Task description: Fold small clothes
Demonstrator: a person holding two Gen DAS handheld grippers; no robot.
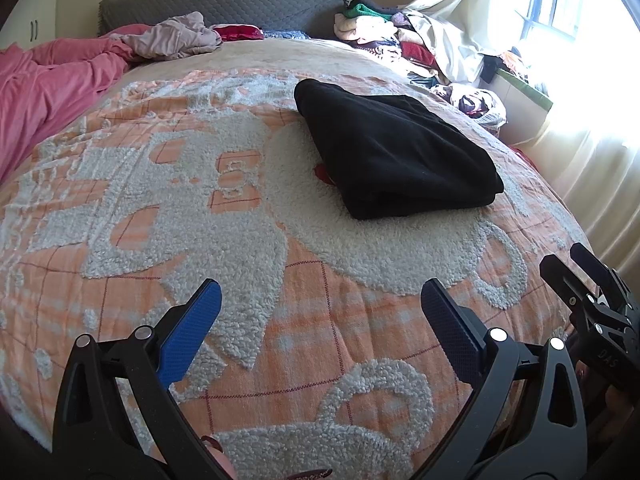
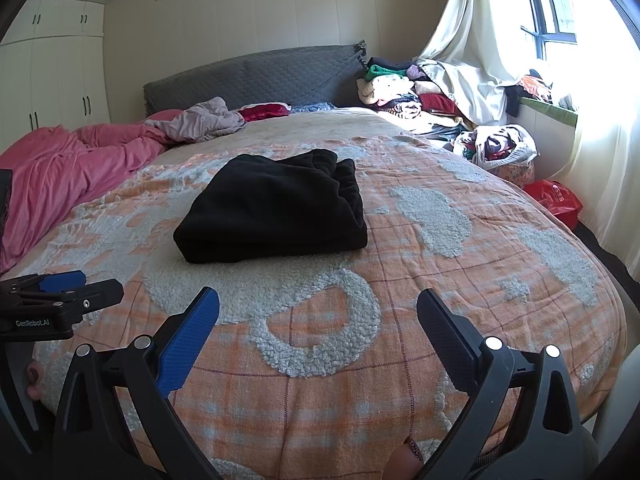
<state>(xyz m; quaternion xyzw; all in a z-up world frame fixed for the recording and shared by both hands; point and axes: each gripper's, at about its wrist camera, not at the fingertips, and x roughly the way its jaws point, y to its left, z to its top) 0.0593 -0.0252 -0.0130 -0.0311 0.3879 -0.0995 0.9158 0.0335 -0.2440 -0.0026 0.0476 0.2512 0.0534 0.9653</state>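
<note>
On orange patterned blanket (image 2: 400,360), mid-bed: folded black garment (image 2: 276,210), flat, far ahead of both your grippers, touching neither. Your left gripper (image 1: 320,320): jaws spread wide, nothing between, garment ahead and to right. Your right gripper (image 2: 318,320): jaws spread wide, nothing held, garment ahead, slightly left. Pink duvet (image 2: 60,176) far left; clothes pile (image 2: 400,88) far right by headboard.

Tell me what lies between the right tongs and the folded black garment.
Only bare orange-and-white blanket between the right tongs and the black garment, per the right wrist view.
</note>
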